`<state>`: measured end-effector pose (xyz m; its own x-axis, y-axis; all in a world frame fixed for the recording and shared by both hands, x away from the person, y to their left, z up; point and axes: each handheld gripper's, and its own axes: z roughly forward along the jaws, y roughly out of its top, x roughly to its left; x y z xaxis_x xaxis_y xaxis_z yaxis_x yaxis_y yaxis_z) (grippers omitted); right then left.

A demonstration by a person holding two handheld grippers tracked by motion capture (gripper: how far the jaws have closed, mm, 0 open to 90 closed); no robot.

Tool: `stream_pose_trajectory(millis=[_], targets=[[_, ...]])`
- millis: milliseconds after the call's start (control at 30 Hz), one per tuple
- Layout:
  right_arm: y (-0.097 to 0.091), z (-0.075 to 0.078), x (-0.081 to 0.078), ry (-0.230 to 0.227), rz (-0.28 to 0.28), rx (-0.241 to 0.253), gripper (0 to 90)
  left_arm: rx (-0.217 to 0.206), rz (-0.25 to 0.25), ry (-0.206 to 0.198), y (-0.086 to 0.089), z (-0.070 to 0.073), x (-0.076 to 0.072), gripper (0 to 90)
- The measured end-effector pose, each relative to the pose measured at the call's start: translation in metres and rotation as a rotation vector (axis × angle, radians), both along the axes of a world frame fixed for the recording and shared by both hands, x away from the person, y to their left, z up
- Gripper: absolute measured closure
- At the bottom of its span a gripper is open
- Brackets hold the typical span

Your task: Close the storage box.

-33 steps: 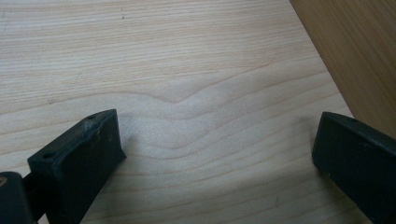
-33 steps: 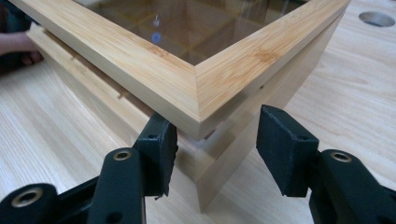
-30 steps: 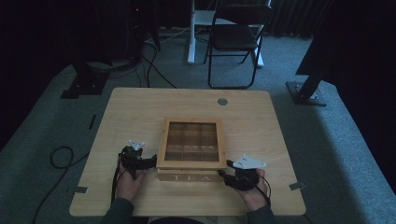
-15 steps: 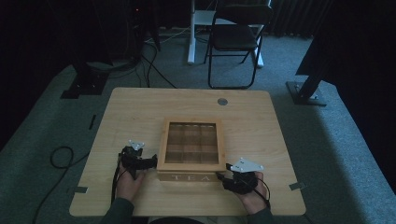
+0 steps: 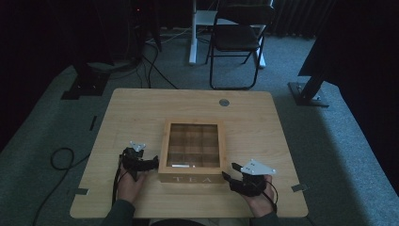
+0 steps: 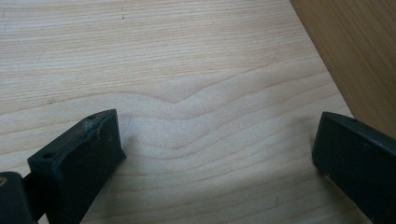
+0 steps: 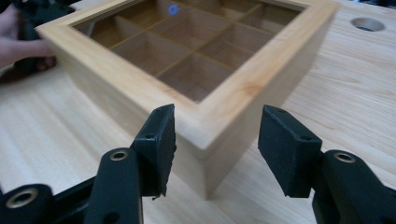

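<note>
overhead forward-down, claw cameras close, table [image 5: 141, 108] shared

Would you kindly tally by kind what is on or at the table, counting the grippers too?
Wooden tea box: 1
Grippers: 2, left gripper and right gripper
Round grommet in the tabletop: 1
Total: 4

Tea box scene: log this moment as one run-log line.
tea box: lid closed, centre of table | left gripper: open, beside box's left side | right gripper: open, jaws either side of box's near right corner
</note>
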<state>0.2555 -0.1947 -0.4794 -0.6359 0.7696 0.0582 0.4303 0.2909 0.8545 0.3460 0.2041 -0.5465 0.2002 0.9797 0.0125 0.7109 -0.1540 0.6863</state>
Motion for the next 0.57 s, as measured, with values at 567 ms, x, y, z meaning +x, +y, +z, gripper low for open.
stream_pose_trajectory(millis=[567], targets=[[-0.037,-0.029,0.063,0.062,-0.261,0.008,41.2,-0.001,-0.003,0.0,0.0,0.0,0.001,1.6]])
